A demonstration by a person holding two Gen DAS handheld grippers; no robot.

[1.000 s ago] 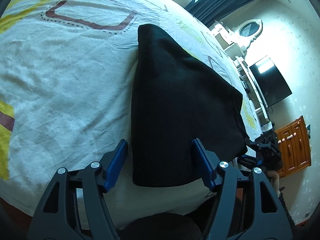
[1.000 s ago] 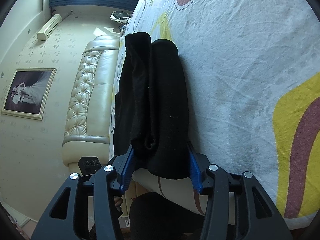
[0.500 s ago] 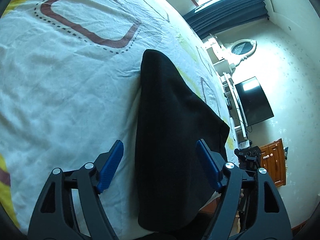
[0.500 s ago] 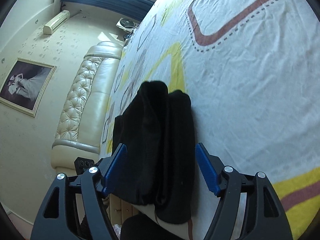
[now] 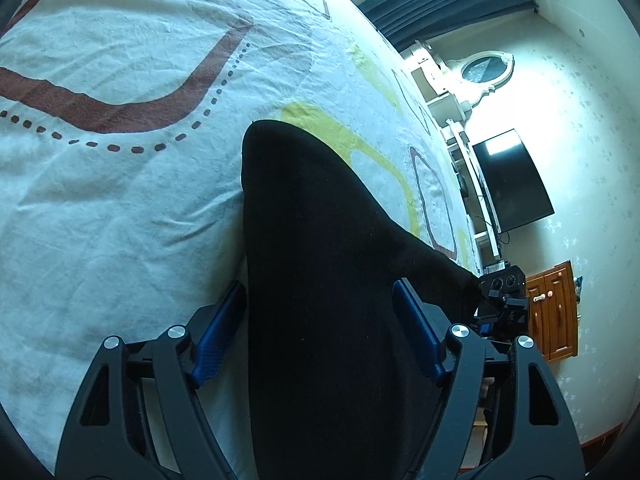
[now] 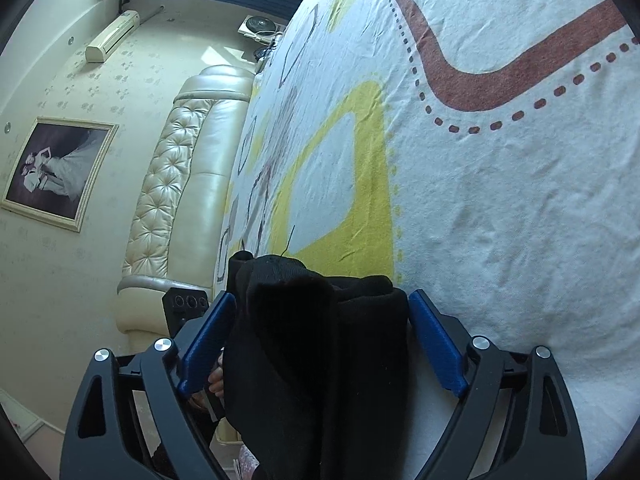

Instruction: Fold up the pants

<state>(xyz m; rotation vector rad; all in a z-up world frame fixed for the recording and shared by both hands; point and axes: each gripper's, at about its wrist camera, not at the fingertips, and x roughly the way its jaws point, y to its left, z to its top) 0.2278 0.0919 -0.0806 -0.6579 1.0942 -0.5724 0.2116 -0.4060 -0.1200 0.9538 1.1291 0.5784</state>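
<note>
Left wrist view: the black pants (image 5: 340, 280) are seen laid on the patterned bedsheet (image 5: 120, 200), running forward between the two blue fingers of the left gripper (image 5: 320, 300). The jaws are spread; the left pad sits just beside the cloth edge, the right pad lies against or over the cloth, and no pinch is shown. The gripper is read as released, jaws lately widened a little, cloth between them. The folded end of the garment lies ahead of the tool, its near part passing under the gripper and over the bed edge. The right gripper's body (image 5: 502, 296) is seen beyond the cloth, to the right.

Right wrist view: the pants (image 6: 320, 340) are bunched into thick stacked folds between the fingers of the right gripper (image 6: 318, 312). The jaws have just been opening; both pads stand at the flanks of the bundle, seemingly not squeezing. The bundle top ends just ahead of the fingertips, the rest hanging toward the camera. A padded headboard (image 6: 180, 184) lies far left. The garment is judged set down so a fresh hold can be taken.
</note>
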